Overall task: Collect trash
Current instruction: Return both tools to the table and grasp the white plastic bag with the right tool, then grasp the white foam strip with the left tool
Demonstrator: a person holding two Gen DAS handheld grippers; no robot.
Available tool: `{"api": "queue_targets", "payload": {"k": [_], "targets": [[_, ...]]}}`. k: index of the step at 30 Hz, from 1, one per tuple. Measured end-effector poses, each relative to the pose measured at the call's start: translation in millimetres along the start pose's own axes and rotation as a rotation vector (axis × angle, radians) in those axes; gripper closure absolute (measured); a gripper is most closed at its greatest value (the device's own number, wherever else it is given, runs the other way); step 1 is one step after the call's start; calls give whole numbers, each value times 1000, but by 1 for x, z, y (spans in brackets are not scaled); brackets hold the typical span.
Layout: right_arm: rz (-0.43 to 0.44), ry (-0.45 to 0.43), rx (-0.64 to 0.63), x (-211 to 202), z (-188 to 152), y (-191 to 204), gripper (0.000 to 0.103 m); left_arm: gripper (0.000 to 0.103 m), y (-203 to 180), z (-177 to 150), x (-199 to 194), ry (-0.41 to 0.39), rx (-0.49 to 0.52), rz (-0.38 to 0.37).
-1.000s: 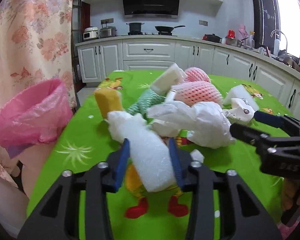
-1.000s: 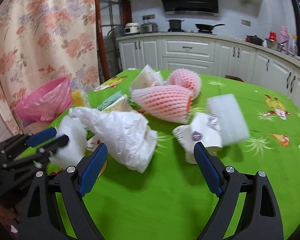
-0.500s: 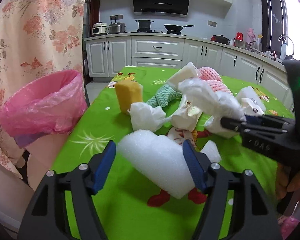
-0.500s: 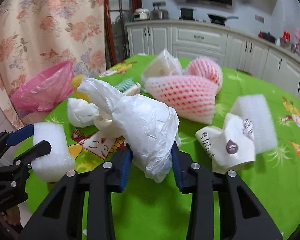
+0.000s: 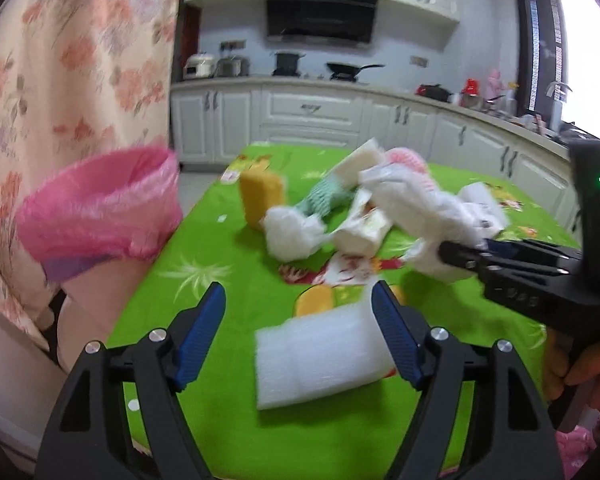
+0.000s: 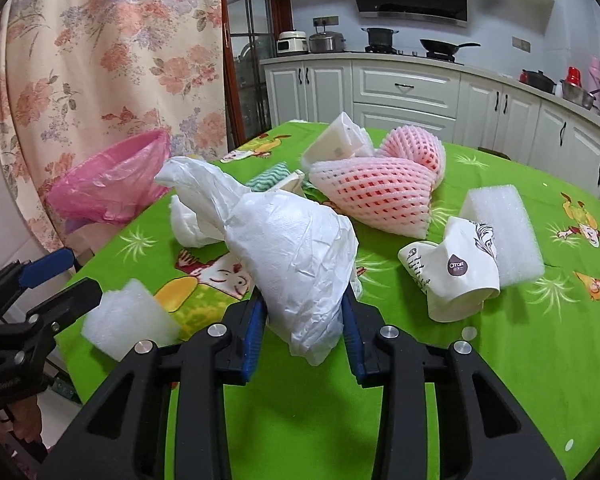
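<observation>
**Bag in my right tongs, bin off to the left**

My right tongs (image 6: 304, 320) are clamped on the white plastic bag (image 6: 296, 256). My left tongs (image 5: 300, 332) have just been opening; the foam block (image 5: 320, 356) lies crosswise between them, unpressed. The pink-lined bin (image 5: 100, 208) sits ahead-left, nearer my left hand.

Worktop cloth (image 6: 460, 380) was bright green with cartoon prints and pale starburst marks. Bin liner (image 6: 112, 184) at 9 o'clock was pink. Foam block (image 5: 324, 356) was white, plastic bag (image 6: 296, 248) white. Fruit nets (image 6: 380, 192) were pink-and-white mesh. Sponge (image 5: 260, 196) was yellow; rag (image 5: 324, 200) green-and-white striped. Paper cup (image 6: 456, 272) was white with dark print. Curtain (image 6: 100, 60) at 10 o'clock was cream with a pink floral pattern.
</observation>
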State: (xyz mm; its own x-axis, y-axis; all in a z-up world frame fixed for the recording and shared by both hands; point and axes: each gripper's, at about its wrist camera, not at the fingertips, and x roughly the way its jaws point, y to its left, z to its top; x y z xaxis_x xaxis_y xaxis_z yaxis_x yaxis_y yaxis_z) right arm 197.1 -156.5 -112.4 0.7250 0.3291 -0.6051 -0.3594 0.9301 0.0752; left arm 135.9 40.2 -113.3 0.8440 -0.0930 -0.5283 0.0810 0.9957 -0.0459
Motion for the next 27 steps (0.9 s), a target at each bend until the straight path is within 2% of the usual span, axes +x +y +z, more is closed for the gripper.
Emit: {"api": "queue_targets", "payload": {"k": [3, 7, 13, 14, 16, 18, 20, 23, 27], "targets": [[-7, -16, -4, -8, -3, 1, 68, 30, -13, -2, -8, -7, 41, -48], [-28, -34, 6, -23, -9, -4, 68, 30, -27, -12, -3, 14, 61, -72], [-49, -24, 27, -32, -18, -14, 68, 31, -40, -20, 22, 21, 120, -38], [-51, -23, 29, -32, -19, -15, 68, 36, -41, -23, 27, 29, 132, -35], [-53, -24, 30, -32, -20, -15, 68, 53, -43, -27, 29, 6, 167, 3], [-49, -23, 27, -32, -21, -15, 68, 73, -42, -27, 27, -9, 175, -22], [-43, -20, 23, -31, -23, -14, 68, 88, -45, -25, 21, -38, 199, -18], [-36, -18, 16, -29, -22, -8, 68, 89, -46, -24, 15, -55, 215, -16], [-29, -28, 5, -32, -20, -3, 68, 89, -38, -21, 10, -64, 185, -9]]}}
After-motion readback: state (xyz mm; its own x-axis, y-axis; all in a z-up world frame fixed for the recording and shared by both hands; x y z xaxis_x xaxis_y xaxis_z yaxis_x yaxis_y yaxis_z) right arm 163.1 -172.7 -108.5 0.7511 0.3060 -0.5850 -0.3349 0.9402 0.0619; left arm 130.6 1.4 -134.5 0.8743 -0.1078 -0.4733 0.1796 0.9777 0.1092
